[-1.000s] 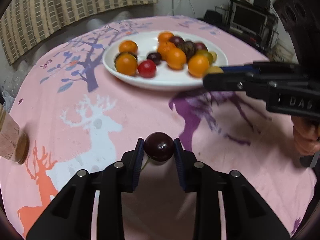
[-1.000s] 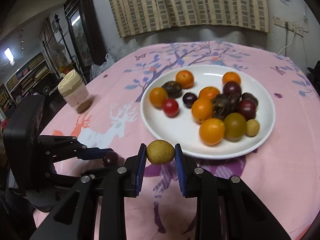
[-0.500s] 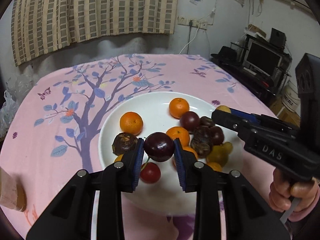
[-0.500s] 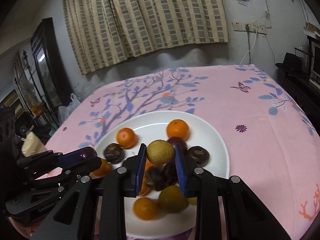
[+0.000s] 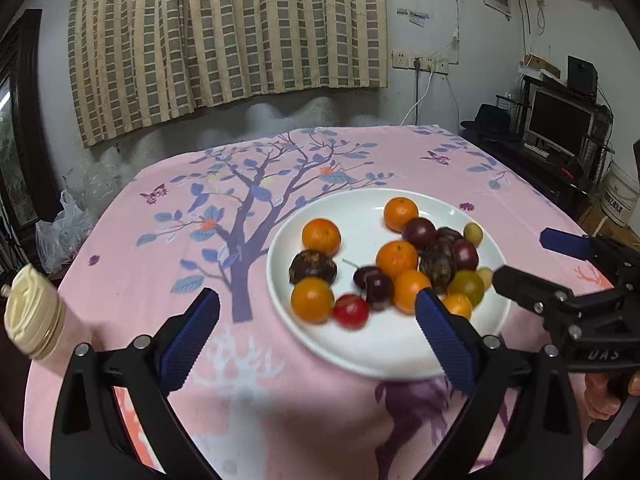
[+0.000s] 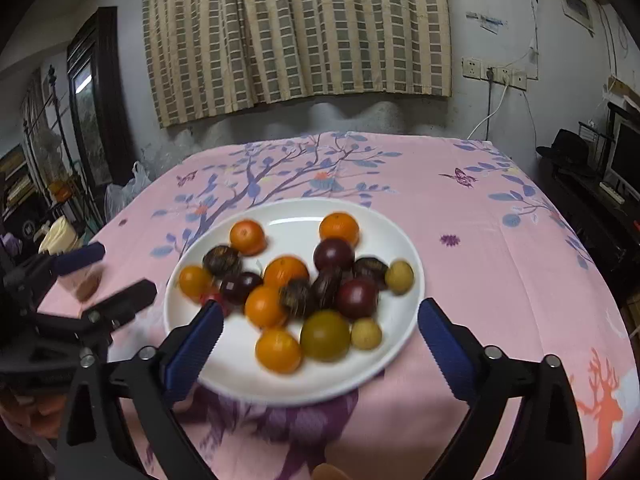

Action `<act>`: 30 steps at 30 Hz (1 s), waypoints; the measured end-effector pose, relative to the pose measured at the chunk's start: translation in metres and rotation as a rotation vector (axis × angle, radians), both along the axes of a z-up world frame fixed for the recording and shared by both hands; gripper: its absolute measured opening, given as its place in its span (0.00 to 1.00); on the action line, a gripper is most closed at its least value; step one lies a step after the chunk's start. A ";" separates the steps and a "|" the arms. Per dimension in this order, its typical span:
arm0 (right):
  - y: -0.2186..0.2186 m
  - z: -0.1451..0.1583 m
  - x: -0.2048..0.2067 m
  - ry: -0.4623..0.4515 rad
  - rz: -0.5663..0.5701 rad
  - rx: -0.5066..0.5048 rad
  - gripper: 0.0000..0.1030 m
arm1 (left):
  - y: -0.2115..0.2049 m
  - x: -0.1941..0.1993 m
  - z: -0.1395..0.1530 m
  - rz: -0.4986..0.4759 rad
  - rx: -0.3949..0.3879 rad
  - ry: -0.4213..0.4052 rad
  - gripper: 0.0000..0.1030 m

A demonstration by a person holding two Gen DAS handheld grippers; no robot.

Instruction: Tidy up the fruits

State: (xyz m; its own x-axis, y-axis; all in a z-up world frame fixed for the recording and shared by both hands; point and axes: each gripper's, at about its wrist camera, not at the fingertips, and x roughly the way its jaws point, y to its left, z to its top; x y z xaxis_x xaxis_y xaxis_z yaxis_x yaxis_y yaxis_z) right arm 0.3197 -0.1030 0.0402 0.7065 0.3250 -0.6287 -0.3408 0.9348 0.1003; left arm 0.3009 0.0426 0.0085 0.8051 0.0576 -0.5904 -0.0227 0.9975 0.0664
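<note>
Both the left gripper [image 5: 316, 334] and right gripper [image 6: 318, 336] are hovering with jaws wide apart, gripping nothing. Fruits [image 6: 288, 280] are all sitting on the plate [image 6: 384, 364] mid-table; gathering looks done.

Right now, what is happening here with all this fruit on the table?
A person is sorting fruit with two grippers. Both the left hand-held gripper and the right hand-held gripper are open and empty, hovering at the near edge of the white plate. The plate sits on a pink tablecloth and holds oranges, dark plums, a red cherry tomato and small yellow-green fruits. No fruit is seen lying loose on the cloth.
</note>
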 end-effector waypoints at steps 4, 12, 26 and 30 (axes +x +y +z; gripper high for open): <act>0.000 -0.013 -0.034 0.026 0.024 -0.046 0.96 | 0.002 -0.036 -0.010 0.026 0.014 -0.007 0.95; 0.000 -0.022 -0.077 0.017 0.017 -0.078 0.96 | 0.000 -0.078 -0.022 0.047 0.047 0.003 0.95; -0.014 -0.024 -0.078 0.031 -0.047 -0.075 0.96 | 0.016 -0.093 -0.026 0.087 -0.005 0.010 0.95; -0.010 -0.025 -0.080 0.026 -0.039 -0.094 0.96 | 0.017 -0.093 -0.026 0.090 -0.006 0.010 0.95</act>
